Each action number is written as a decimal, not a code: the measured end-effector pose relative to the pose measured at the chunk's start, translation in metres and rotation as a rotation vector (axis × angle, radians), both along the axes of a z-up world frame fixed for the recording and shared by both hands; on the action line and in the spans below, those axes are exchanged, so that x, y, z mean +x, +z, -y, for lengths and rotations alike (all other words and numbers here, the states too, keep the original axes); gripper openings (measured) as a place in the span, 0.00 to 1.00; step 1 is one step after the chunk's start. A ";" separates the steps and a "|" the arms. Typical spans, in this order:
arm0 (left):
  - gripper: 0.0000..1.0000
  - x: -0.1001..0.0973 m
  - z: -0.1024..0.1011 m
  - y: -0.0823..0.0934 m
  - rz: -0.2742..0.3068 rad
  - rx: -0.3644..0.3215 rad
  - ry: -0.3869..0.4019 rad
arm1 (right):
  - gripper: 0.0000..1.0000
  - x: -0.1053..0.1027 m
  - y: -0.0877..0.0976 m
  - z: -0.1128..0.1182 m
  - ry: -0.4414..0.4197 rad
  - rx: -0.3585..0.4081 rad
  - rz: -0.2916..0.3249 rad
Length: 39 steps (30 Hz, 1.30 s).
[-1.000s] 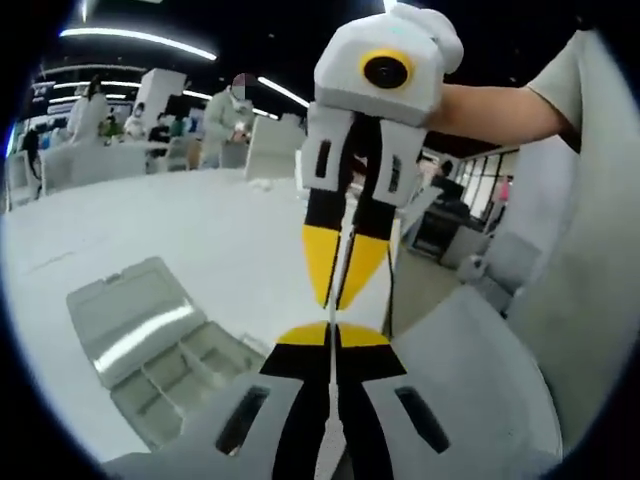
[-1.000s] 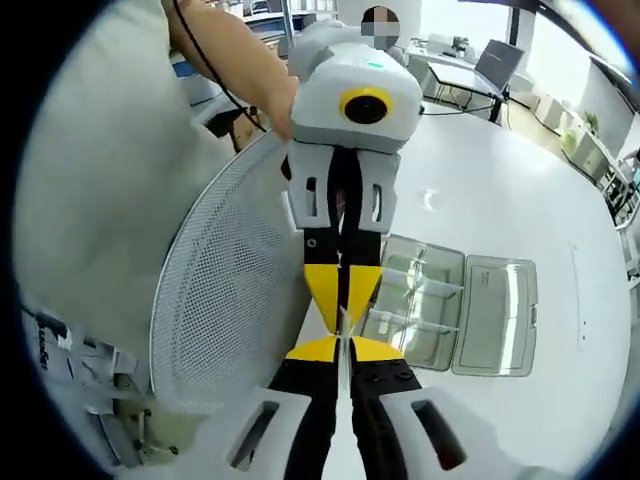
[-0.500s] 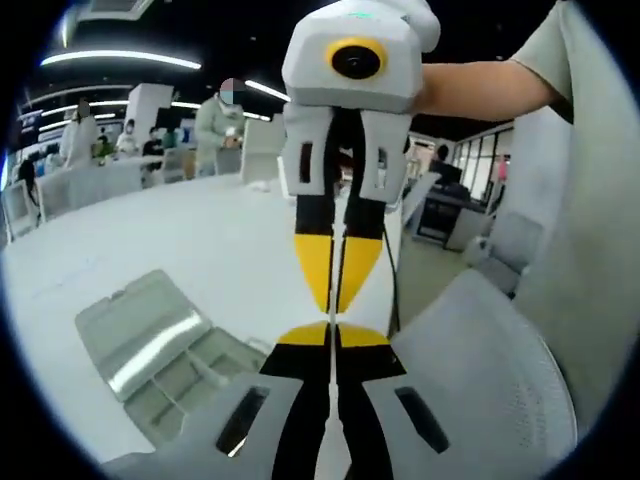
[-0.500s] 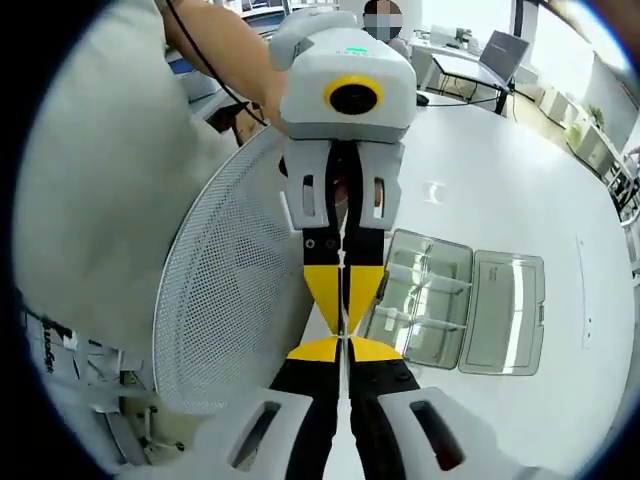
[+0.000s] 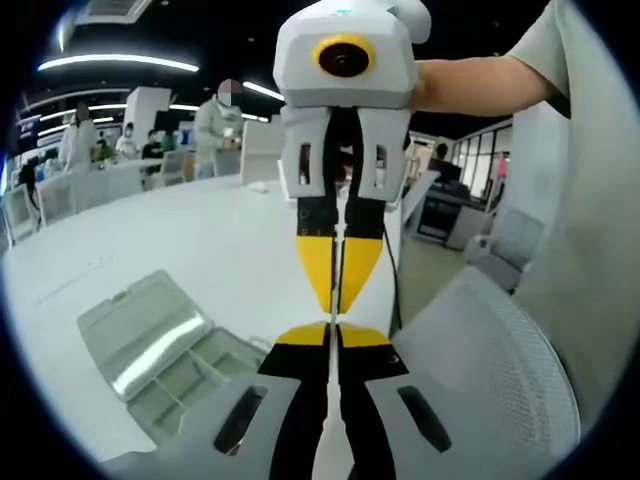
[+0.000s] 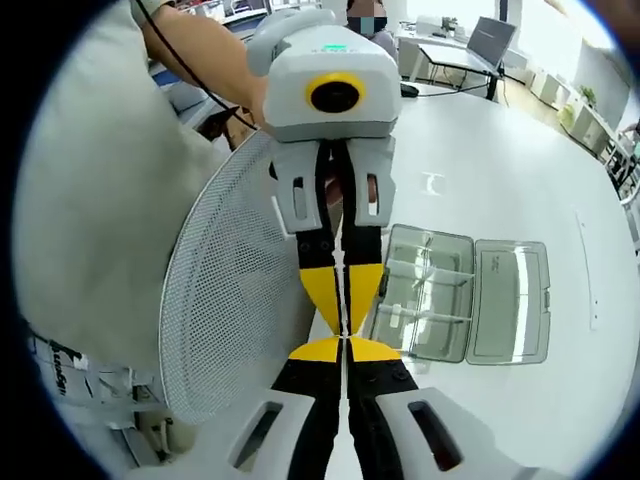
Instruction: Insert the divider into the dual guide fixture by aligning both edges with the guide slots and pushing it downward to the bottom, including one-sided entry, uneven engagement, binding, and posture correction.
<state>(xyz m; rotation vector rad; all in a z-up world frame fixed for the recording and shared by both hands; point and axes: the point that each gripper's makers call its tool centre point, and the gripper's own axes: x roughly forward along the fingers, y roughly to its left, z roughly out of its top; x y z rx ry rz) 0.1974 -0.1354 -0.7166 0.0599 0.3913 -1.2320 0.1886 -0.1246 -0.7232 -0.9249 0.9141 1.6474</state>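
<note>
- Left gripper view: the left gripper [image 5: 333, 332] rises from the bottom edge with its yellow-tipped fingers [image 5: 303, 335] clenched, and a thin pale sheet edge, seemingly the divider [image 5: 330, 440], runs down between them.
- Tip to tip against it from above comes the right gripper [image 5: 338, 306], its fingers likewise pressed together on the same thin edge; a bare forearm [image 5: 480, 85] leads away from it to the upper right.
- The two grippers meet nose to nose above the near edge of the white desk [image 5: 180, 240].
- Lower left on the desk lies the clear compartment box [image 5: 165, 350], the fixture, with its lid folded open flat beside its divided tray.
- A white mesh chair back [image 5: 490, 370] stands at lower right, off the desk, and people stand at desks far behind.
- Right gripper view: the right gripper [image 6: 343, 348] comes up from the bottom with fingers [image 6: 372, 350] closed, the pale sheet edge caught between them.
- The left gripper [image 6: 342, 322] points down at it, tips touching, held by a hand [image 6: 255, 95] at upper left.
- The clear compartment box [image 6: 465, 300] lies open on the desk [image 6: 480, 180] just right of the fingers, tray nearer them, lid farther.
- The divider is up between the grippers, apart from the box.
- The mesh chair back [image 6: 225, 300] and the person's pale shirt [image 6: 90, 200] take the left side.
</note>
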 end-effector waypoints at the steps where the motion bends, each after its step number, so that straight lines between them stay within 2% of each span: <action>1: 0.00 0.000 0.000 0.000 0.000 0.000 0.001 | 0.00 0.000 0.000 0.000 -0.002 -0.001 0.000; 8: 0.10 0.006 -0.009 0.003 0.003 0.012 0.039 | 0.00 0.002 0.002 -0.001 -0.050 -0.027 -0.017; 12: 0.12 0.007 -0.014 0.001 0.012 0.025 0.044 | 0.00 0.003 0.003 -0.002 -0.097 -0.044 -0.041; 14: 0.08 0.006 -0.015 0.002 0.017 0.029 0.041 | 0.00 0.002 0.005 -0.004 -0.120 -0.047 -0.061; 16: 0.03 0.003 -0.014 0.003 0.013 0.020 0.029 | 0.00 0.003 0.006 -0.005 -0.126 -0.046 -0.054; 21: 0.01 0.000 -0.015 0.003 -0.007 -0.003 0.037 | 0.00 0.002 0.007 -0.006 -0.141 -0.038 -0.073; 23: 0.00 -0.002 -0.016 0.005 -0.036 -0.028 0.041 | 0.00 0.001 0.009 -0.007 -0.141 -0.028 -0.072; 28: 0.00 -0.003 -0.017 0.007 -0.066 -0.070 0.051 | 0.00 0.000 0.012 -0.006 -0.136 -0.005 -0.071; 30: 0.00 -0.004 -0.017 0.007 -0.083 -0.087 0.053 | 0.00 0.000 0.014 -0.007 -0.095 0.017 -0.047; 37: 0.00 -0.009 -0.019 0.009 -0.103 -0.115 0.032 | 0.00 -0.004 0.017 -0.008 -0.012 0.073 -0.010; 39: 0.00 -0.010 -0.019 0.010 -0.104 -0.119 0.029 | 0.00 -0.004 0.019 -0.009 -0.022 0.078 -0.017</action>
